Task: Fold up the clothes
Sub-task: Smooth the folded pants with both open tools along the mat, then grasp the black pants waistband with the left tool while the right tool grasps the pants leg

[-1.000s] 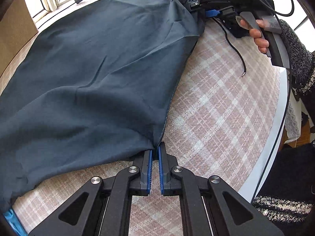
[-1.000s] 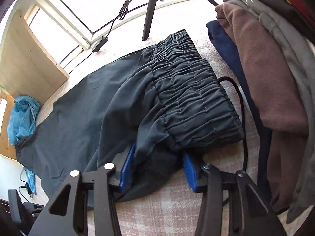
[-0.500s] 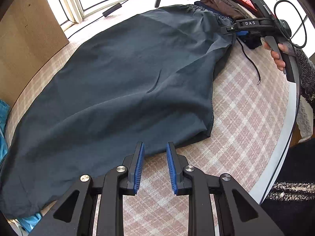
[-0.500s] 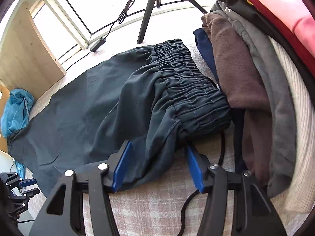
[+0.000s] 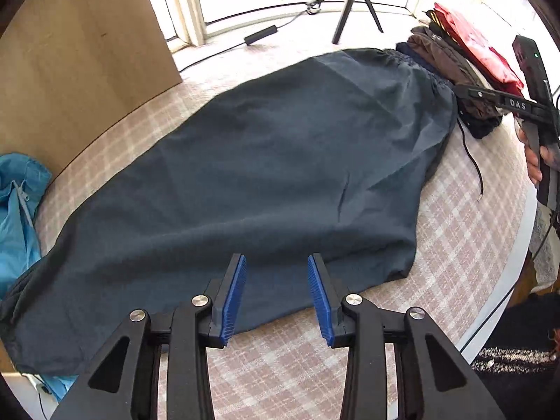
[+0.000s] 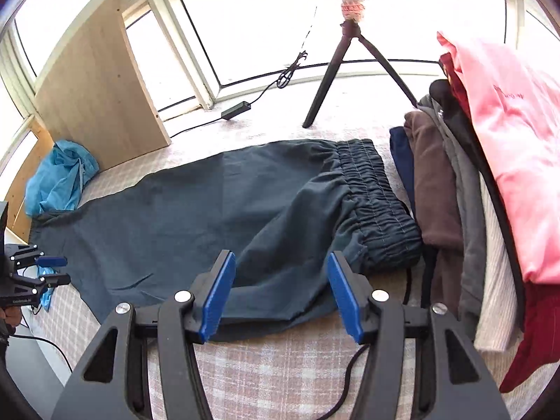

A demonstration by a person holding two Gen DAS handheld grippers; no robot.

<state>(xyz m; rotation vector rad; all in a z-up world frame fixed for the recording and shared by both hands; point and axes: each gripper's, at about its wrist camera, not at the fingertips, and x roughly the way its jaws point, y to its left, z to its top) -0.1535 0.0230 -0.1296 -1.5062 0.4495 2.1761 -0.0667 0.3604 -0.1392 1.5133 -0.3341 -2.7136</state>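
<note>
just ahead of both tools (agape): trousers.

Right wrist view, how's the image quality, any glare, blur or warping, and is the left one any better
Right wrist view: the windows are blown out white, the fisheye bends the frames and darkens the corners, while the dark trousers stay sharp. Left wrist view: same barrel warp curving the wooden board, overexposed glass at the top, trousers evenly lit with soft folds, no motion blur evident.
</note>
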